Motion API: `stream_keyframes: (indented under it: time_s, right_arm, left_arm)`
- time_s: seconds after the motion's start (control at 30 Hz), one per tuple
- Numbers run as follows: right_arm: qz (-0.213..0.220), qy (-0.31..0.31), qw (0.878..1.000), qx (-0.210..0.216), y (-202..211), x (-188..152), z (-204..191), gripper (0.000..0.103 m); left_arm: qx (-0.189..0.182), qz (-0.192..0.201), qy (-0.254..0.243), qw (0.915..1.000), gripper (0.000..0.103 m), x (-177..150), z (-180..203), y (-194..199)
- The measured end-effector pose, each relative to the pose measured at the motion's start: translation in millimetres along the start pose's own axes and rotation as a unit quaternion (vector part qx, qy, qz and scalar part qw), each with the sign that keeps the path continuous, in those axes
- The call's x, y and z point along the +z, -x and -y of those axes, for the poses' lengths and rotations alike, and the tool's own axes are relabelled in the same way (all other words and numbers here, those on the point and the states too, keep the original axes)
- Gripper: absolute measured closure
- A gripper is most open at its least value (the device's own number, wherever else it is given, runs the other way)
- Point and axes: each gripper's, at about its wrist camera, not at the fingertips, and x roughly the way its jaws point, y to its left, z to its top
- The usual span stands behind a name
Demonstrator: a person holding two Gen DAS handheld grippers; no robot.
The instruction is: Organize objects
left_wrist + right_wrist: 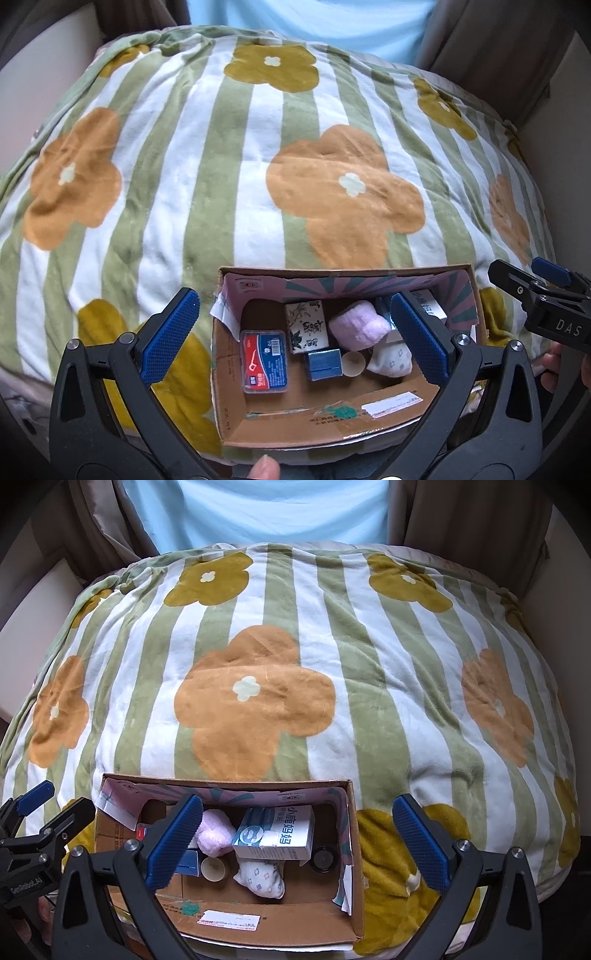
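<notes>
Both grippers hung over the cardboard box, which sat on the striped flower blanket. The left gripper had its blue fingers spread wide and empty; the right gripper was just as wide, gripping nothing. Inside the box lay a red-and-blue plastic case, a tissue pack, a small blue box, a pink fluffy bundle, a little cup, a white floral pouch and a blue-white carton.
</notes>
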Motion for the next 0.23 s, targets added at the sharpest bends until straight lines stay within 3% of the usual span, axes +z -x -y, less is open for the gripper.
stream_keyframes:
  time_s: [0.17,0.23]
  right_arm:
    - [-0.001,-0.001,1.000,0.000,-0.2,0.0,-0.4,0.001]
    - [-0.002,0.001,1.000,0.000,-0.8,0.3,-0.5,0.001]
  left_arm:
    - [0.013,0.029,-0.012,0.9994,0.000,-0.2,1.5,6.4]
    - [-0.001,0.020,-0.014,0.9997,0.000,2.6,1.4,5.0]
